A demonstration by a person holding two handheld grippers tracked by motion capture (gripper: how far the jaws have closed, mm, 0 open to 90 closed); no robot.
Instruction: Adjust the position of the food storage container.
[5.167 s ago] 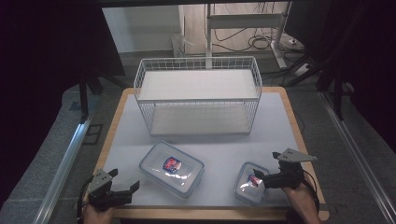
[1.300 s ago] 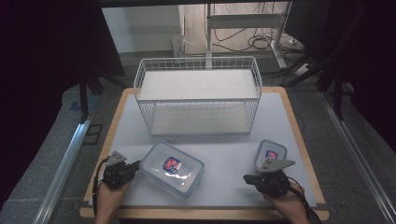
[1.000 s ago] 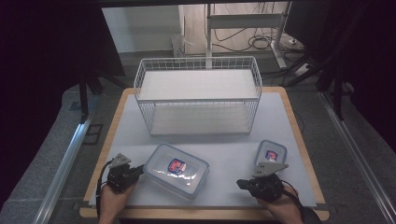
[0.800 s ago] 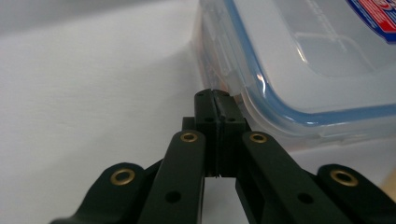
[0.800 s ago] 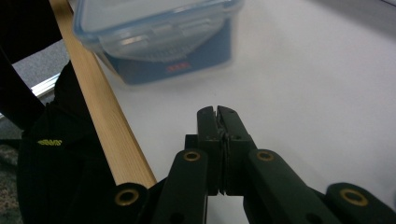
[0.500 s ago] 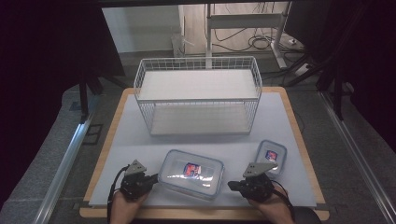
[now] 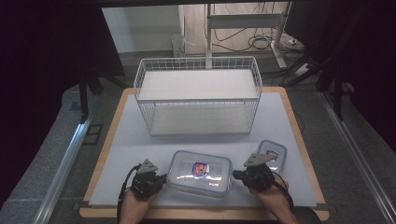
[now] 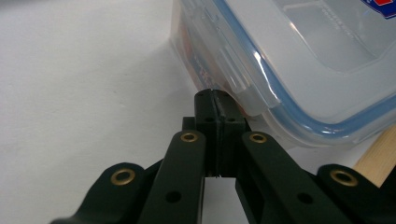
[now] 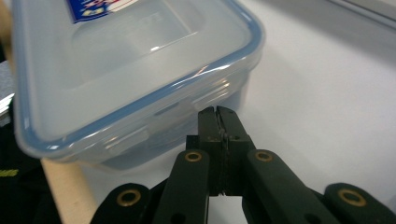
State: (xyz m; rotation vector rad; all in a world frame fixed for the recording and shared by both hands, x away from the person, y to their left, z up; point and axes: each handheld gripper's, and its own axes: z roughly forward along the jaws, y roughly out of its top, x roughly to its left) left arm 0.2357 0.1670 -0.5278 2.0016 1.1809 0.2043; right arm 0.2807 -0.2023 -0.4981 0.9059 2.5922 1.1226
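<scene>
- The left gripper (image 7: 161, 178) sat at the 9 o'clock end of the large container (image 7: 199, 172), its jaws pressed together with nothing between them; in the left gripper view the black tips (image 8: 215, 98) met the box's side wall just under a lid clasp.
- The right gripper (image 7: 237, 175) sat at the 3 o'clock end of the same container, jaws likewise pressed together and empty, tips (image 9: 218, 114) at the wall below the lid's rim.
- The large container lay flat near the table's front edge, between the two grippers: a rounded rectangle of clear, glossy plastic, its lid edged in blue and bearing a red-and-blue label.
- A small container (image 7: 271, 154) of the same clear, blue-rimmed plastic lay at 1 o'clock from the right gripper, just beside its grey plate.
- The table (image 7: 126, 149) had a matte pale-grey top framed in light wood.
- At 12 o'clock, well apart from the containers, stood a white wire basket (image 7: 198, 94), a rectangular mesh on the table's far half.
</scene>
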